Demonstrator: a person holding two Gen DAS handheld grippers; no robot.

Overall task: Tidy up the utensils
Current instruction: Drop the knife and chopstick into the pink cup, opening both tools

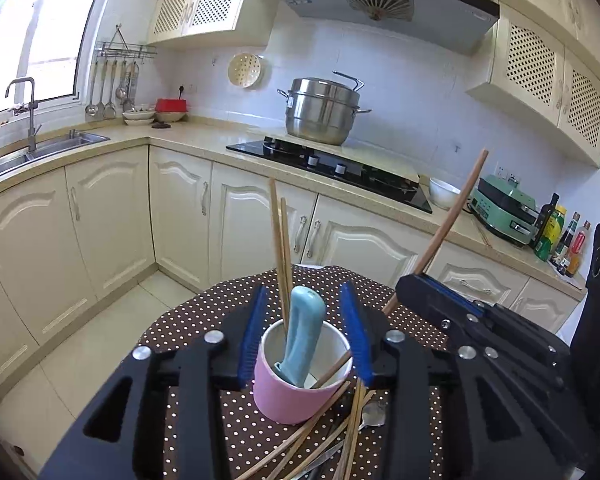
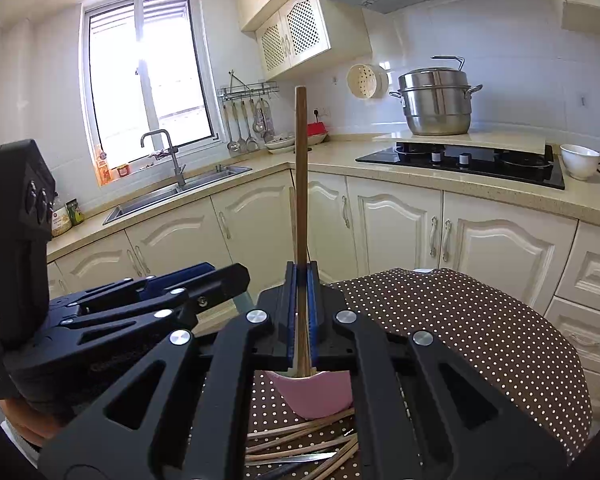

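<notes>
On the dotted tablecloth [image 1: 228, 300] stands a pink cup [image 1: 292, 396], already holding a blue spoon [image 1: 304, 332] and two chopsticks [image 1: 280, 248]. The left gripper [image 1: 304, 336] straddles the cup with its pads seemingly clear of the rim, probably to steady it. The right gripper [image 2: 300, 312] is clenched on a chopstick [image 2: 300, 184], its lower end at the cup's mouth for dropping in. More chopsticks [image 1: 324, 432] lie loose beside the cup.

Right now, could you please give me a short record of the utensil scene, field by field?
holder: pink cup, upright on the polka-dot tablecloth
inside cup: light blue ceramic spoon, two chopsticks
left tongs: open, pads either side of the cup
right tongs: shut on a wooden chopstick
still loose: chopsticks and a metal spoon beside the cup
</notes>
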